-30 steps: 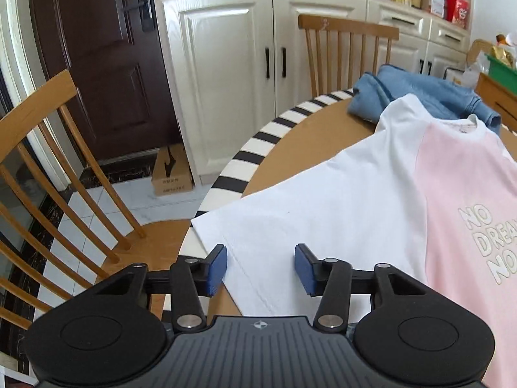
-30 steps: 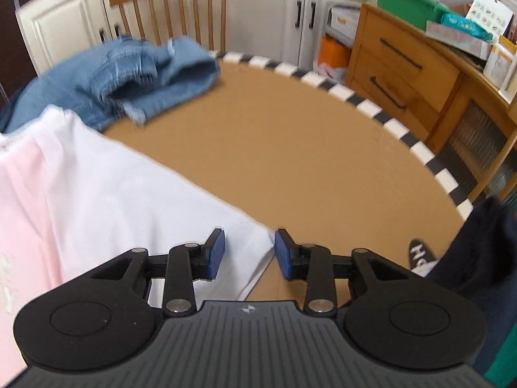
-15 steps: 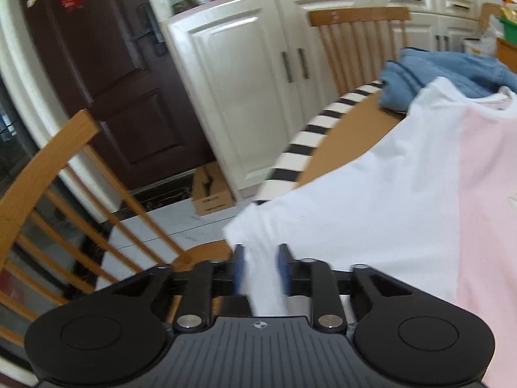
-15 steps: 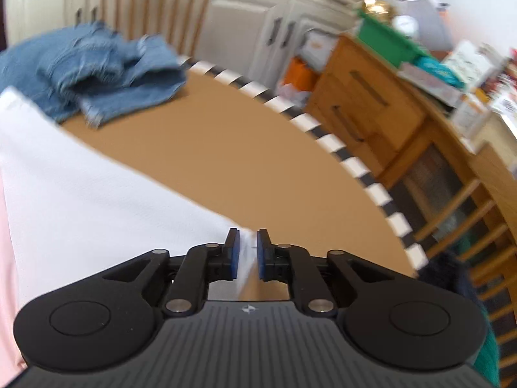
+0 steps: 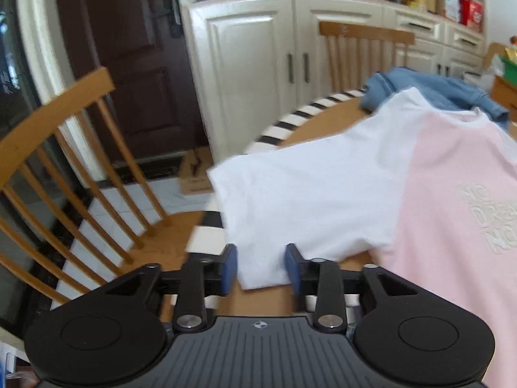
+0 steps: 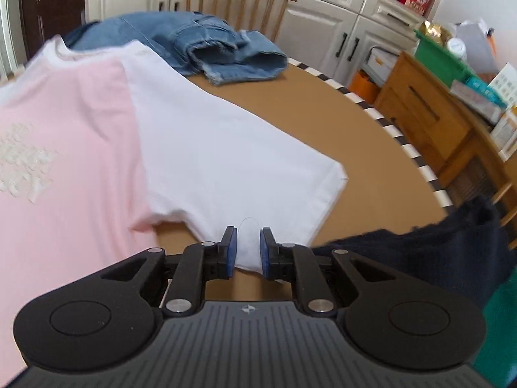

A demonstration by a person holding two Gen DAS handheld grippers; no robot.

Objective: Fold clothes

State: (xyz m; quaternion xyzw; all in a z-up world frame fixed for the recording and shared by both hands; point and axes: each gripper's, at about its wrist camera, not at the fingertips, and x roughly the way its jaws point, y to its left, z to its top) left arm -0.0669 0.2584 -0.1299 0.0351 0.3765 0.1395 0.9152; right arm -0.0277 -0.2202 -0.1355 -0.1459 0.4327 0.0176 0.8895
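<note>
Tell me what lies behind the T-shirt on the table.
Blue jeans lie behind the T-shirt. Its collar edge covers part of them, so their full extent is hidden.

Both tongs, left (image 5: 261, 267) and right (image 6: 246, 253), have reopened around the T-shirt's (image 6: 210, 148) sleeves, now drawn in from the tabletop's edges.
</note>
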